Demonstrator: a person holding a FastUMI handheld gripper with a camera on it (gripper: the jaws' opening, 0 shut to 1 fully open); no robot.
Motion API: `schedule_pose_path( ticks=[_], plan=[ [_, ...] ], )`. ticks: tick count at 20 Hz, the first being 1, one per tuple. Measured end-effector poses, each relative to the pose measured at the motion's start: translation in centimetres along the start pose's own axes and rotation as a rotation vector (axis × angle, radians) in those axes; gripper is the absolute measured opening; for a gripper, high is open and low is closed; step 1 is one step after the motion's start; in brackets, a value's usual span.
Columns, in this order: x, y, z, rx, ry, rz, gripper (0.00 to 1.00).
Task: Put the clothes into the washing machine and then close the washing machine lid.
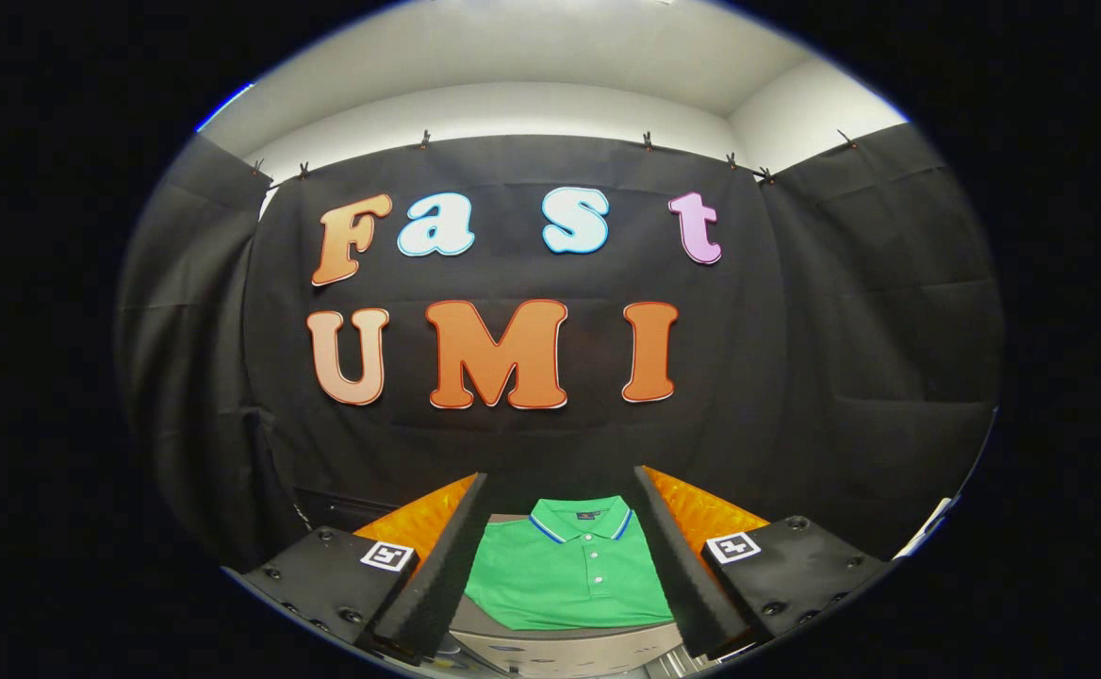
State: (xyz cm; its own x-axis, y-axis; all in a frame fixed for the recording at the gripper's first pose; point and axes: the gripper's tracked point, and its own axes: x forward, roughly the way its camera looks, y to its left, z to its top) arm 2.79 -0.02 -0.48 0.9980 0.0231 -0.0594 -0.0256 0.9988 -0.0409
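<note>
Your gripper (560, 490) has its two fingers spread wide apart, holding nothing; the gap between them frames the work area ahead. One finger (437, 566) shows on the left and the other on the right, each slanting inward toward its tip, and each carrier block behind them bears a small square black-and-white marker (387, 555). Between the fingers and beyond their tips you see the green polo shirt (569, 575), folded flat with its collar pointing away from you toward the booth wall. The collar has a blue and white stripe along its edge, and the placket below it shows white buttons, fastened as far as can be told. The shirt lies on a light-coloured flat surface (560, 646), whose near edge shows just below the shirt's folded hem; whether that surface is the washing machine's lid or a separate table cannot be told from here. No finger touches the shirt: both stand apart from it, above and to either side, so the garment sits in the open channel between them. Behind the shirt hangs the black cloth wall (843, 330), clipped along its top edge and continuing round on both sides. Above the cloth you see a pale wall and ceiling (532, 66), brightly lit. A small white object (928, 528) shows past the right finger's block, too small to identify. The machine's opening and its lid cannot be made out with any certainty.
</note>
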Motion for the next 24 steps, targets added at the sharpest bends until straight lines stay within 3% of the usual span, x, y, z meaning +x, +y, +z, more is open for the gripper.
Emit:
schedule_pose_path(
  ticks=[4,11,18,24],
  plan=[
    [3.6,-1.1,-2.6,0.063,0.066,0.016,0.97],
    [10.9,-2.7,-7.5,0.063,0.188,0.01,0.98],
    [17.5,-2.9,-14.2,0.076,0.37,0.038,0.98],
    [20.4,-3.7,-21.2,0.102,0.586,0.036,0.98]
  ],
)
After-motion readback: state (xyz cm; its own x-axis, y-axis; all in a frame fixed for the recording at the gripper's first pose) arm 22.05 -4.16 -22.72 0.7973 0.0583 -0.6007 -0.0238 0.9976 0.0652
